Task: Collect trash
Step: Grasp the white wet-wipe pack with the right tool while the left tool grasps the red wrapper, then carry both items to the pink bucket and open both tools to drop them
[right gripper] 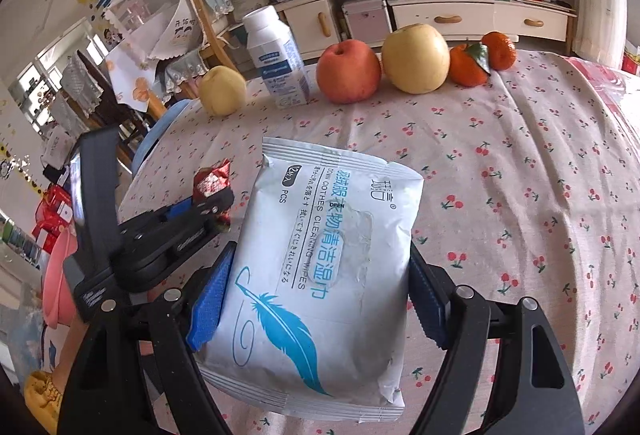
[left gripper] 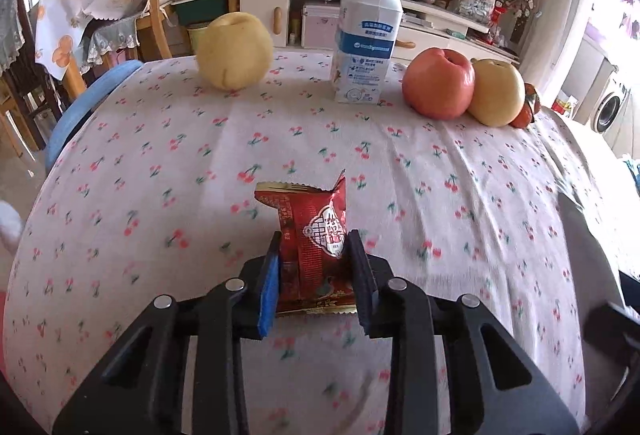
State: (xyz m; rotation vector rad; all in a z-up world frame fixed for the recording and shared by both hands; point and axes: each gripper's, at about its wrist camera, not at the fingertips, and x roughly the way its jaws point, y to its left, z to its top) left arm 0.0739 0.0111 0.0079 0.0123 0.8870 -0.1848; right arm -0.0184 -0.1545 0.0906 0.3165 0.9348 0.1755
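Note:
My left gripper [left gripper: 316, 255] is shut on a red snack wrapper [left gripper: 312, 235] and holds it above the cherry-print tablecloth [left gripper: 460, 171]. My right gripper [right gripper: 320, 275] is shut on a white wet-wipes pack [right gripper: 320, 275] with a blue feather print, lifted over the table. In the right wrist view the left gripper [right gripper: 216, 195] appears at the left, with the red wrapper [right gripper: 212, 177] sticking out of its jaws.
At the table's far edge stand a white bottle [left gripper: 368, 35], a pale pear [left gripper: 234, 51], a red apple [left gripper: 438, 83] and a yellow apple [left gripper: 496, 91]. Two tangerines [right gripper: 484, 59] lie beside them. A blue chair [left gripper: 80, 107] stands left of the table.

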